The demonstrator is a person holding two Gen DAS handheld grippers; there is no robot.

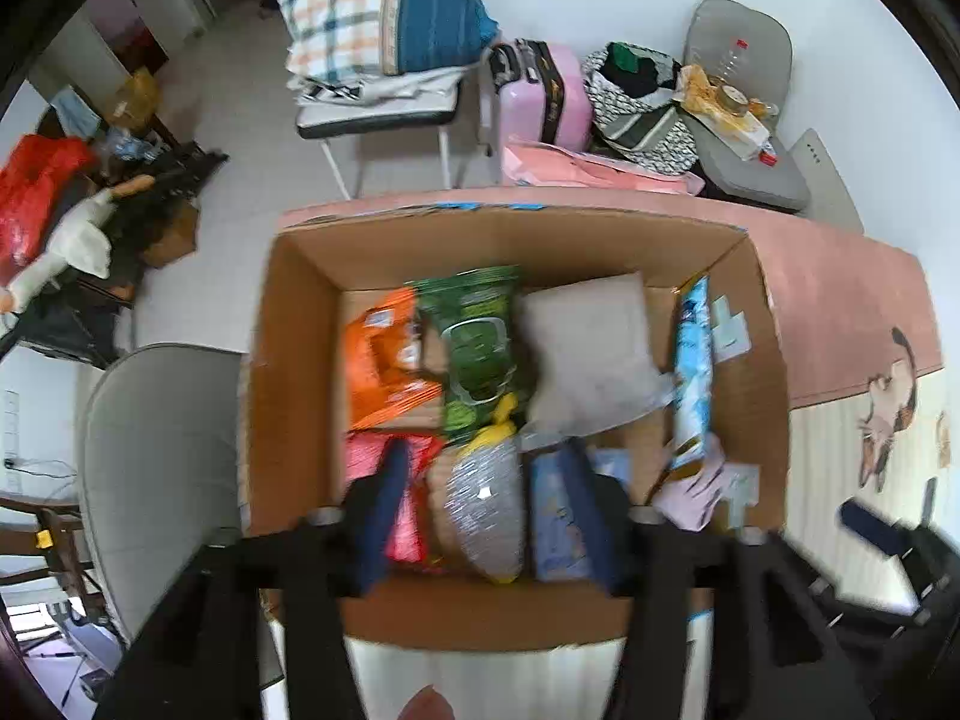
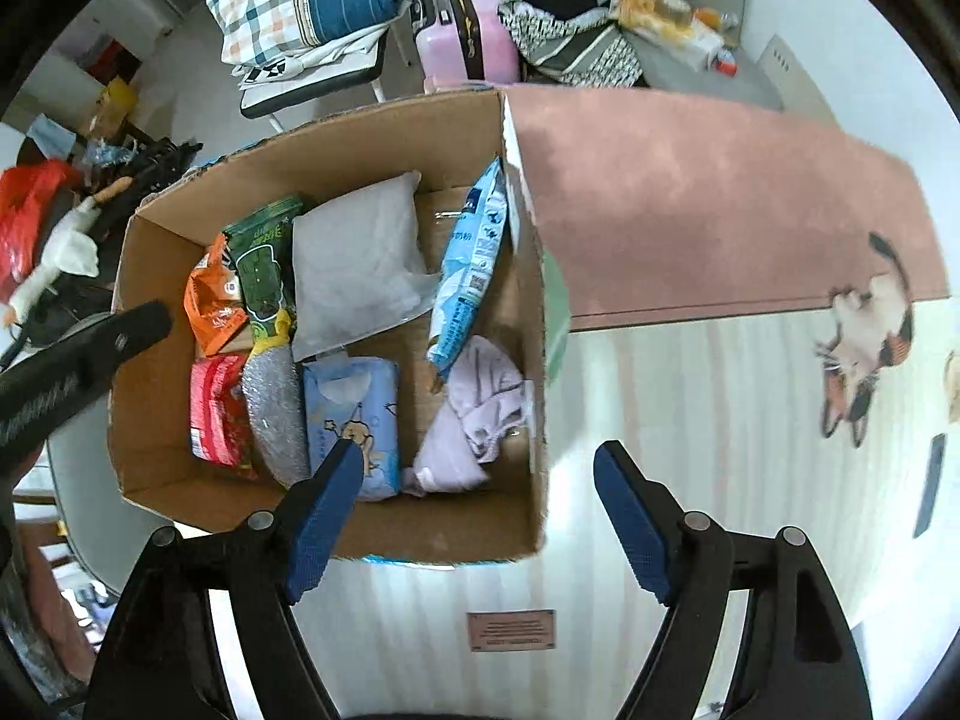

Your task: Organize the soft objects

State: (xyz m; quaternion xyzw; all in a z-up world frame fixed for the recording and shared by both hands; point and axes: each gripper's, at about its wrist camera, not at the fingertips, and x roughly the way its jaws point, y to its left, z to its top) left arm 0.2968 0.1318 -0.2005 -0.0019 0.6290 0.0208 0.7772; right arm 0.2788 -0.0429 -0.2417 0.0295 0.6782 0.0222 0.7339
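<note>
A cardboard box [image 1: 300, 396] [image 2: 150, 408] stands on the table and holds soft things: an orange packet [image 1: 384, 360], a green wipes pack [image 1: 480, 348] [image 2: 264, 264], a grey-white pillow [image 1: 588, 354] [image 2: 354, 264], a light-blue packet [image 1: 693, 372] [image 2: 474, 264], a red pack [image 2: 219, 414], a silver pouch [image 1: 486, 504] [image 2: 273, 408], a blue tissue pack [image 1: 561, 516] [image 2: 354, 414] and a lilac cloth [image 2: 474, 420]. My left gripper [image 1: 489, 510] is open above the box's near side. My right gripper [image 2: 480, 516] is open and empty over the box's near right corner.
The table has a pink mat [image 2: 690, 192] and a cat picture [image 2: 864, 348]. A dark phone-like item [image 2: 930, 486] lies at the right. Chairs with bedding [image 1: 378, 18], a pink suitcase [image 1: 546, 96] and bags stand behind. A grey chair [image 1: 156, 468] is left of the box.
</note>
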